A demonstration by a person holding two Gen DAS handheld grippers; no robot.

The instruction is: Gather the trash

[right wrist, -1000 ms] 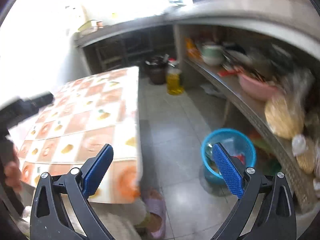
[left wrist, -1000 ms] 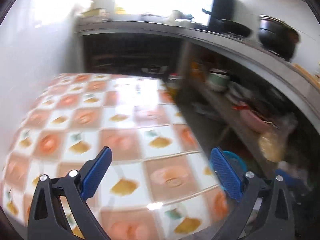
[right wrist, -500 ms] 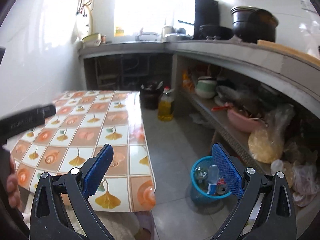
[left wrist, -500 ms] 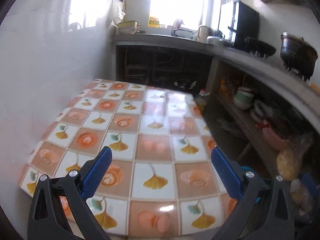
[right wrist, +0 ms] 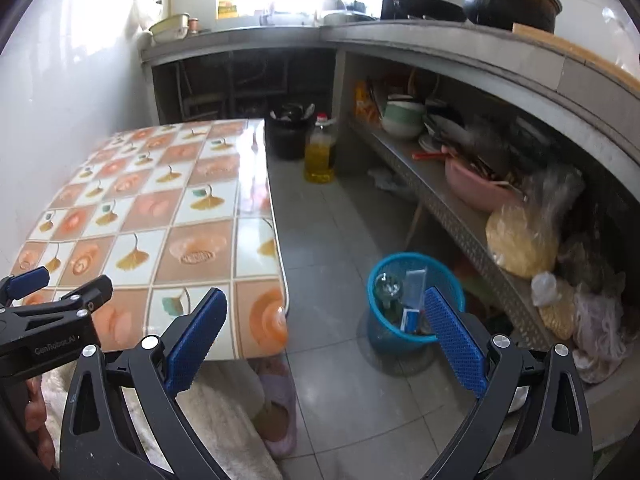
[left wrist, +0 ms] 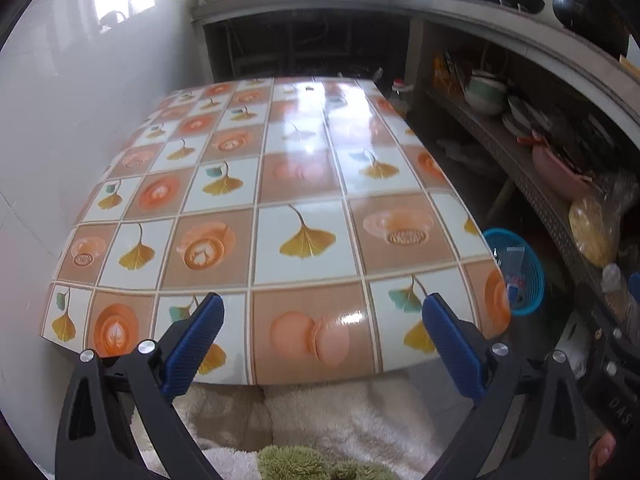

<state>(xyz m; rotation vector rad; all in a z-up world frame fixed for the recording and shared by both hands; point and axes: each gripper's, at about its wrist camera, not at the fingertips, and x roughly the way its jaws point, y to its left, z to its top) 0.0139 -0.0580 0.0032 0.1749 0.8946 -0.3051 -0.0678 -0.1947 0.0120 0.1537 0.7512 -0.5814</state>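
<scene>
A blue plastic basket (right wrist: 380,280) stands on the floor to the right of the table and holds a clear bottle (right wrist: 386,286) and small packets (right wrist: 414,296). The same basket (left wrist: 528,268) shows past the table's right edge in the left wrist view. My left gripper (left wrist: 322,316) hangs open over the near edge of the table (left wrist: 300,184), nothing between its fingers. My right gripper (right wrist: 326,312) is open above the floor, between the table corner and the basket, holding nothing. The left gripper's body (right wrist: 48,320) shows at the far left of the right wrist view.
The table (right wrist: 160,200) carries a glossy patterned cloth. A concrete counter (right wrist: 440,48) with a lower shelf of bowls and bags runs along the right. A black bucket (right wrist: 288,132) and an oil bottle (right wrist: 320,152) stand on the floor behind. A slippered foot (right wrist: 276,408) is below.
Both grippers have swung and steadied: the left wrist view dropped toward the table's near edge, the right wrist view tilted down and nearer the basket. Both stayed open.
</scene>
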